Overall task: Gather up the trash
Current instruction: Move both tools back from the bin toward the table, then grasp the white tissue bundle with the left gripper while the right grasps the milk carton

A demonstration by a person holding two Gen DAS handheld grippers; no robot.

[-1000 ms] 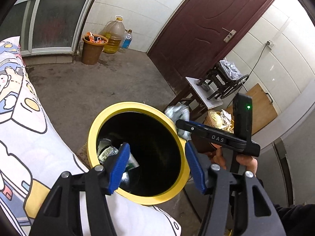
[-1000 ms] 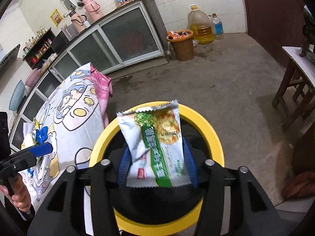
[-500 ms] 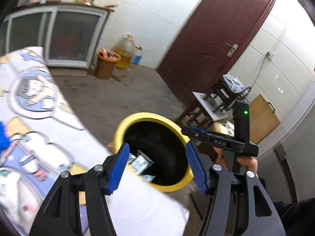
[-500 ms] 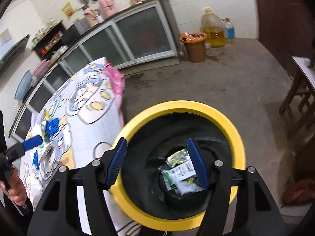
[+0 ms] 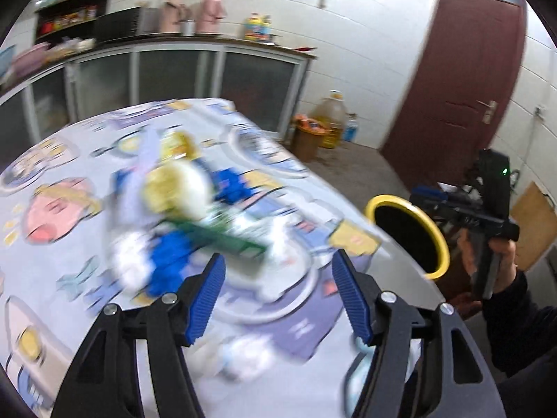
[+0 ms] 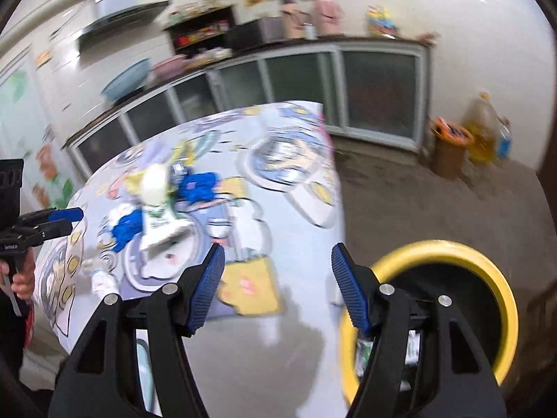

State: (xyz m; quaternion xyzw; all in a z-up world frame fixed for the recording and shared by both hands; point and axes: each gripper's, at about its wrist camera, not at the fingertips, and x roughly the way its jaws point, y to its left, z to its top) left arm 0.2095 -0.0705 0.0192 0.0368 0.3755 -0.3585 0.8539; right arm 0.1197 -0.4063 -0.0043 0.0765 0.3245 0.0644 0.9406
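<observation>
Both views are blurred by motion. A pile of snack wrappers (image 5: 181,209), white, yellow, green and blue, lies on the cartoon-print tablecloth (image 5: 52,209). My left gripper (image 5: 276,289) is open and empty just in front of the pile. The yellow-rimmed black bin (image 5: 410,237) stands off the table's right edge. My right gripper (image 6: 276,285) is open and empty above the table edge, with the bin (image 6: 452,254) at its lower right and the wrapper pile (image 6: 156,205) farther left. Wrappers (image 6: 365,351) lie inside the bin.
A glass-front cabinet (image 5: 209,80) runs along the back wall. A brown bucket (image 5: 310,136) and an oil jug (image 5: 334,115) stand on the floor beside a dark red door (image 5: 463,80). The right gripper shows in the left view (image 5: 466,209), the left gripper in the right view (image 6: 45,223).
The right gripper let the snack packet drop into the bin and opened. Both grippers have swung from over the bin toward the table and the wrapper pile.
</observation>
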